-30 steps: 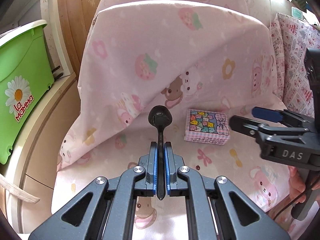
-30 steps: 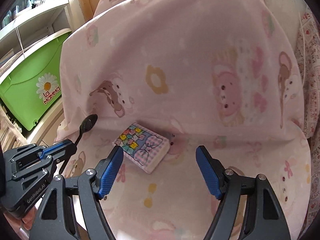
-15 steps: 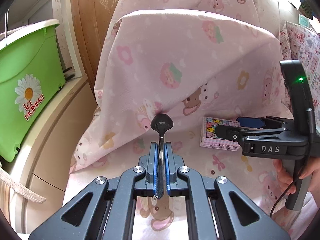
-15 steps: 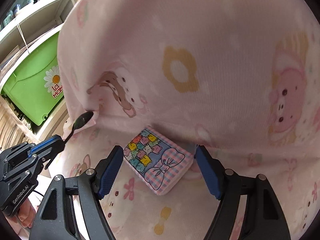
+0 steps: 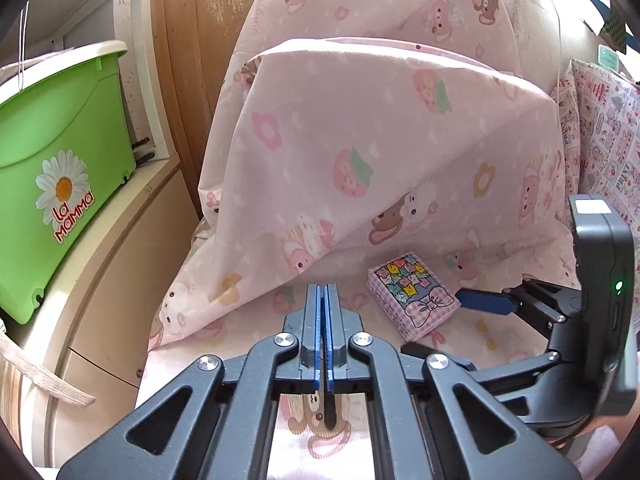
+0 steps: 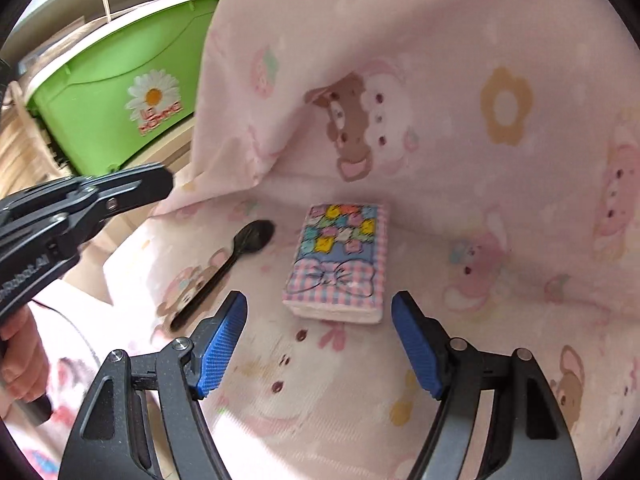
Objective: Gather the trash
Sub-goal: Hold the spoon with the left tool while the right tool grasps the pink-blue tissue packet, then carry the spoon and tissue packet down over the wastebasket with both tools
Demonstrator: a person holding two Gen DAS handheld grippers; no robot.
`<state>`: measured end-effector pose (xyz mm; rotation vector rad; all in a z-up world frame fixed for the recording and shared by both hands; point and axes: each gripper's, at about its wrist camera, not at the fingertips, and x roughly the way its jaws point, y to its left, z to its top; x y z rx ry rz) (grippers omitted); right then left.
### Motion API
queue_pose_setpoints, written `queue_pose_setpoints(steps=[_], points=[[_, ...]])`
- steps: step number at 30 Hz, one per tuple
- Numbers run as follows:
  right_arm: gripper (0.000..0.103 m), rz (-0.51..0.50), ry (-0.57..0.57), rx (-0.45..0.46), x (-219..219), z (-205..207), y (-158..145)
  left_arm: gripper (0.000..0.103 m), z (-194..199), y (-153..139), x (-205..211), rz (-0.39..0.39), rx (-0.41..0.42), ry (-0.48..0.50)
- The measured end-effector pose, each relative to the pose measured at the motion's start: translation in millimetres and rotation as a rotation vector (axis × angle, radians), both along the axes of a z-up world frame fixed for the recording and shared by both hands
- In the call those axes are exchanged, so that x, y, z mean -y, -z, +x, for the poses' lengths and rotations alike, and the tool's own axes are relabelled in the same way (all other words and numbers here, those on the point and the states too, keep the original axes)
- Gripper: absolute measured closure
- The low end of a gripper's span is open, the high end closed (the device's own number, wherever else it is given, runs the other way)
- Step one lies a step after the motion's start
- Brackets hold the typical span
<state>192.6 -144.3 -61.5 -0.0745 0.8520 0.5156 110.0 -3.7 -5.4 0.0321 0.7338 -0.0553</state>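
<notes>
My right gripper [image 6: 320, 344] jaws wide apart, empty, straddling near end of bear-print tissue pack [image 6: 338, 262] on pink sheet [image 6: 500, 340]. Black plastic spoon [image 6: 226, 266] lies just left of pack. My left gripper [image 5: 323, 300] jaws pressed together, spoon handle's dark end below them. Green bin [image 5: 52, 176] reads "la MAMMA".

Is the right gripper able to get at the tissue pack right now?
Probably yes. The right gripper is open and the pack lies flat just ahead of it, with nothing between. The spoon lies beside the pack, apart.
</notes>
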Motion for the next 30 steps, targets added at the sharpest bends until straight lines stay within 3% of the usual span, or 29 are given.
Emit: queue_pose_setpoints(steps=[3,8,13,15,17,25,28,30], points=[[0.026,-0.052,0.085,0.065,-6.6,1.5,-4.9,0.102,4.1,3.3,-4.4,-0.030,-0.051,0.015],[0.026,-0.047,0.134,0.067,-13.1,11.9,-7.3,0.101,14.7,20.9,-9.9,-0.023,-0.164,0.018],[0.035,-0.054,0.158,0.056,-11.7,21.3,-1.4,0.080,22.9,39.9,-11.1,-0.079,-0.256,0.037],[0.041,-0.034,0.158,0.039,-14.0,24.9,1.2,0.072,26.4,46.1,-8.5,-0.068,-0.271,0.040],[0.049,-0.020,0.151,0.027,-11.1,24.9,2.8,0.070,29.7,52.7,-4.6,-0.048,-0.284,0.037],[0.050,-0.029,0.179,0.053,1.6,15.8,-6.5,0.071,36.6,61.5,7.7,0.006,-0.280,0.035],[0.050,-0.018,0.204,0.052,12.6,14.4,-10.5,0.098,37.3,62.0,15.4,0.038,-0.266,0.042],[0.050,-0.018,0.224,0.057,20.1,12.3,-12.3,0.098,36.6,61.9,19.6,0.048,-0.263,0.043]])
